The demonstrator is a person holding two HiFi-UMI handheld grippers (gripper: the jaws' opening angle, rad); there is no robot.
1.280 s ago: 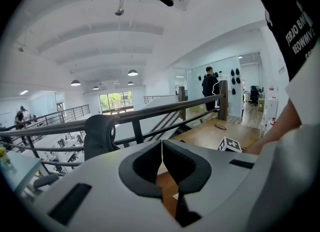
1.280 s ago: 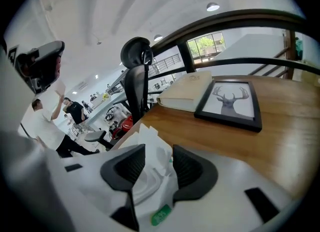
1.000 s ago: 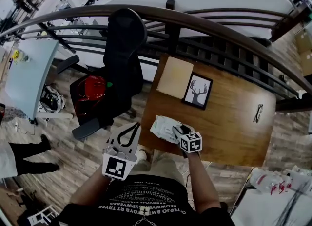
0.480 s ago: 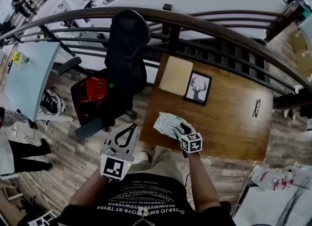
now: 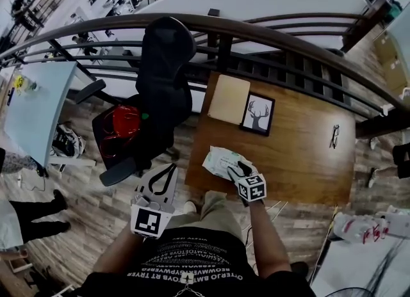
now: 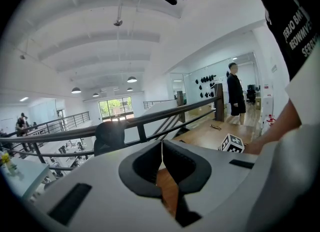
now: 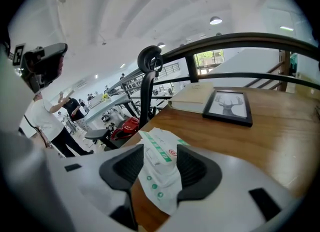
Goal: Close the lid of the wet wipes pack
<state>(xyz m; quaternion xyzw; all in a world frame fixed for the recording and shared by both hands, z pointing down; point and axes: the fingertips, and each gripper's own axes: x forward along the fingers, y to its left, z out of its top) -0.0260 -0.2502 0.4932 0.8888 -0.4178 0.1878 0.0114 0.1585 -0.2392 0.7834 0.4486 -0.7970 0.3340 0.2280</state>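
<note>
The wet wipes pack (image 5: 221, 160) lies near the front left corner of the counter (image 5: 301, 155), close to its edge. The right gripper (image 7: 160, 151) straddles it, its jaws opening at full spread, and I'd say the pads aren't pressing on it. The left gripper (image 6: 162, 148) hangs off to the side over the floor, jaws closed with nothing between them. I can't tell whether the lid is flat. My worry is that nothing steadies that soft pack: a pad catching the wrapper could drag it over the edge, and an off-centre push could slide it rather than snap the lid shut
</note>
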